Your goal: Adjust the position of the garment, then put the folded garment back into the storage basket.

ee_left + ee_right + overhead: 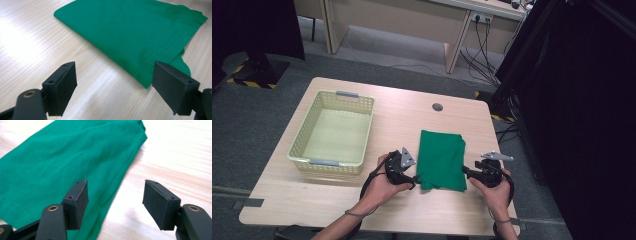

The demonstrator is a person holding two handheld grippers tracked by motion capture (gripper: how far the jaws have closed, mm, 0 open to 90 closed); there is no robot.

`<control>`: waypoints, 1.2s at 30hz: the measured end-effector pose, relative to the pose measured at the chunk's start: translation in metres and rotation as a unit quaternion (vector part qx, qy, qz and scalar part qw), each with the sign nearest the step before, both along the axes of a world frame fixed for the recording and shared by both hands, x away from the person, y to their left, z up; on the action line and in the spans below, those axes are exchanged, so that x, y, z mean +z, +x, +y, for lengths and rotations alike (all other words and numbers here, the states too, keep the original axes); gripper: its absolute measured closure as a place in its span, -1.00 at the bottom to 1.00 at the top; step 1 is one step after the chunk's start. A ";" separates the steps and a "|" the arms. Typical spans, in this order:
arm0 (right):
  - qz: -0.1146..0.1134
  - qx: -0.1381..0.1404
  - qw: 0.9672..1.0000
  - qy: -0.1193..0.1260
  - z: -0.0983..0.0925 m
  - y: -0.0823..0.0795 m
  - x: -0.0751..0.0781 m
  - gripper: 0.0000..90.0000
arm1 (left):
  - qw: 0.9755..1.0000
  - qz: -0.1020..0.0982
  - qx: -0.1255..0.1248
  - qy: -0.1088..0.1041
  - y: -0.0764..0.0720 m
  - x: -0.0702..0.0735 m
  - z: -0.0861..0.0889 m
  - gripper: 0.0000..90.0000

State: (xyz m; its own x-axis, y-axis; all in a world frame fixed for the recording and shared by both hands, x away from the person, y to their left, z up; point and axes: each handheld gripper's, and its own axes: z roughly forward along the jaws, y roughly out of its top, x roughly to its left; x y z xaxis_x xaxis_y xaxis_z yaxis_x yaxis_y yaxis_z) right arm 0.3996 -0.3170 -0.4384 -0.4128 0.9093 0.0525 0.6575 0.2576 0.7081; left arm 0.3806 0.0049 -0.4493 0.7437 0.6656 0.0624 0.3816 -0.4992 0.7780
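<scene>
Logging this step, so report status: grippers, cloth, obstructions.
Left gripper open, right gripper open, one at each near corner. Green cloth folded flat on table, not gripped. Basket well left, nothing obstructing.

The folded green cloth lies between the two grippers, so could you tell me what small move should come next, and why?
Probably close both sets of jaws on the near corners of the folded green cloth. The left gripper and right gripper flank its near edge with jaws open and nothing clamped, and the pale yellow plastic basket waits to the left, so a grip seems needed before any lift.
</scene>
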 end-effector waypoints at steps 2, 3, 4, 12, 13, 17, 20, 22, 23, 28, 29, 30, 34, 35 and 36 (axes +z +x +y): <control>-0.001 -0.006 1.000 0.001 -0.004 0.000 0.000 -0.20 | 1.000 -0.002 0.003 -0.002 -0.002 0.001 0.004 -0.58; -0.001 -0.009 1.000 0.002 -0.005 0.000 0.000 -0.21 | 1.000 -0.003 0.004 -0.003 -0.003 0.002 0.005 -0.58; -0.001 -0.012 1.000 0.003 -0.007 0.000 0.000 -0.23 | 1.000 -0.003 0.006 -0.004 -0.004 0.002 0.006 -0.58; -0.002 -0.017 1.000 0.006 -0.008 0.001 0.001 -0.25 | 1.000 -0.002 0.010 -0.006 -0.005 0.001 0.010 -0.59; -0.001 -0.019 1.000 0.007 -0.008 0.001 0.001 -0.26 | 1.000 -0.002 0.010 -0.005 -0.004 0.001 0.009 -0.59; 0.001 -0.021 1.000 0.009 -0.009 0.001 0.000 -0.28 | 1.000 -0.001 0.008 -0.004 -0.005 0.000 0.008 -0.59; -0.001 -0.021 1.000 0.009 -0.009 0.000 0.001 -0.28 | 1.000 -0.002 0.008 -0.002 -0.006 0.000 0.008 -0.59; -0.001 -0.022 1.000 0.010 -0.009 0.000 0.001 -0.28 | 1.000 -0.001 0.007 -0.002 -0.006 -0.001 0.007 -0.59; -0.001 -0.022 1.000 0.011 -0.009 -0.001 0.001 -0.27 | 1.000 -0.002 0.006 0.000 -0.006 -0.001 0.007 -0.59; 0.002 -0.021 1.000 0.011 -0.008 0.000 -0.002 -0.27 | 1.000 0.000 0.006 0.000 -0.006 -0.003 0.007 -0.59; 0.003 -0.022 1.000 0.012 -0.008 0.001 -0.002 -0.27 | 1.000 0.000 0.005 0.000 -0.006 -0.003 0.006 -0.59; 0.002 -0.022 1.000 0.012 -0.008 0.002 -0.002 -0.27 | 1.000 0.000 0.006 -0.001 -0.006 -0.003 0.006 -0.59; 0.002 -0.023 1.000 0.011 -0.009 0.007 0.000 -0.27 | 1.000 0.000 0.004 -0.001 -0.005 -0.004 0.006 -0.60; 0.001 -0.023 1.000 0.011 -0.009 0.009 0.001 -0.27 | 1.000 0.001 0.005 -0.001 -0.005 -0.004 0.006 -0.60; 0.002 -0.025 1.000 0.011 -0.009 0.011 0.002 -0.28 | 1.000 0.000 0.005 -0.001 -0.005 -0.005 0.006 -0.60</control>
